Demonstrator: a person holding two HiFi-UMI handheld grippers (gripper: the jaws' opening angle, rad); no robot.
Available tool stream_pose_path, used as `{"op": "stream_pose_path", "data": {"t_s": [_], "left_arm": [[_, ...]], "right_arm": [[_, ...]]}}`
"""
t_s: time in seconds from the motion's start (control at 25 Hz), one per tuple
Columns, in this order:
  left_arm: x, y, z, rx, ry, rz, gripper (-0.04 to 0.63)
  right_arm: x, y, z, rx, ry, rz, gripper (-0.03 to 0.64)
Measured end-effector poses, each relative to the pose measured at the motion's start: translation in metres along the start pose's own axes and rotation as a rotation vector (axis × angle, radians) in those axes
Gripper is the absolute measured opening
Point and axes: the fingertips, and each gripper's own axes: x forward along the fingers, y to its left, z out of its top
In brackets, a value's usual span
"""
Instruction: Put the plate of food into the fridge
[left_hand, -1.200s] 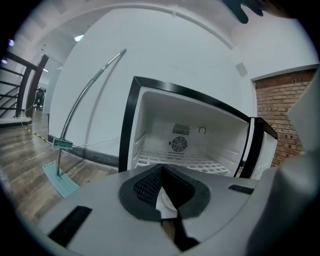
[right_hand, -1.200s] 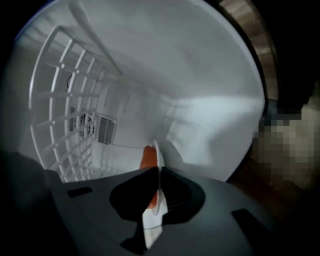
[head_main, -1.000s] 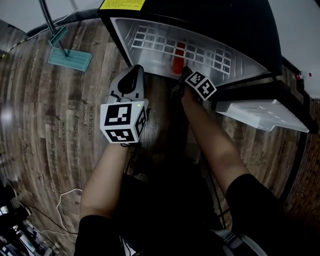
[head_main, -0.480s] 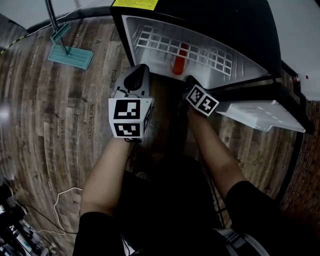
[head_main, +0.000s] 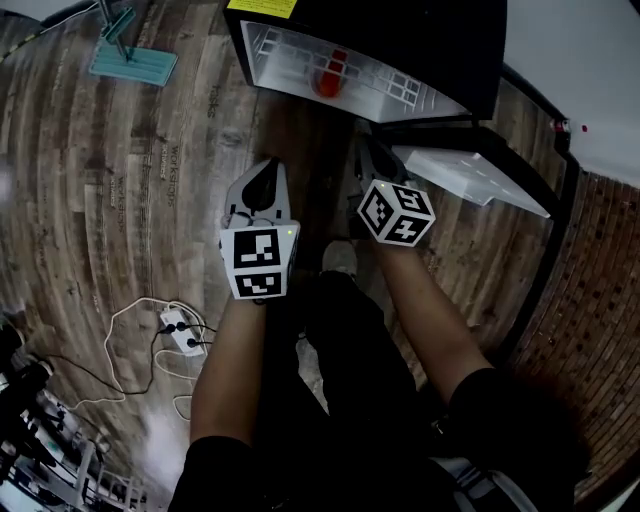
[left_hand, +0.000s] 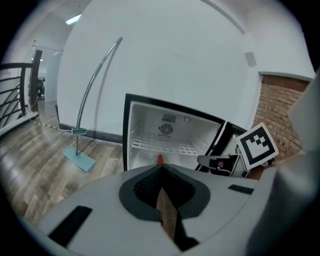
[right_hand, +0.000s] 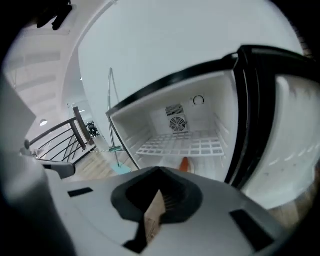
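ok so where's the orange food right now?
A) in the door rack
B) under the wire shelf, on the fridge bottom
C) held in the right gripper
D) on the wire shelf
B: the right gripper view shows the orange food low in the open fridge, beneath the wire shelf, with no gripper on it.

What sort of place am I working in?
Likely an indoor lab or office corner: a mini fridge stands open on wood-plank floor, with a flat mop, a power strip and brick wall nearby.
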Motion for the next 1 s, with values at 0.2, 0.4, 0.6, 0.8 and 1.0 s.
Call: {"op": "stream_pose_path", "data": {"t_s": [0.2, 0.4, 0.6, 0.8, 1.0], "left_arm": [[-0.081, -0.035, 0.067, -0.013, 0.032, -0.015, -0.003], [-0.151, -0.083, 0.17, -0.049, 0.009, -0.044, -0.003], [-0.223, -0.128, 0.302, -0.006, -0.101, -0.017, -0.003], [-0.292, -0.168, 0.412, 0.029, -0.216, -0.034, -0.003], [-0.339, -0.199, 0.487, 0.093, -0.291, -0.027, -0.003]], "right_arm": [[-0.088, 0.05, 0.07, -0.034, 0.02, 0.014, 0.012], [-0.187, 0.114, 0.181, -0.242, -0.069, 0.083, 0.012], [-0.287, 0.151, 0.305, -0.241, -0.149, 0.104, 0.012], [-0.373, 0.17, 0.405, -0.134, -0.224, 0.113, 0.012], [-0.424, 0.199, 0.468, -0.144, -0.292, 0.197, 0.012]]}}
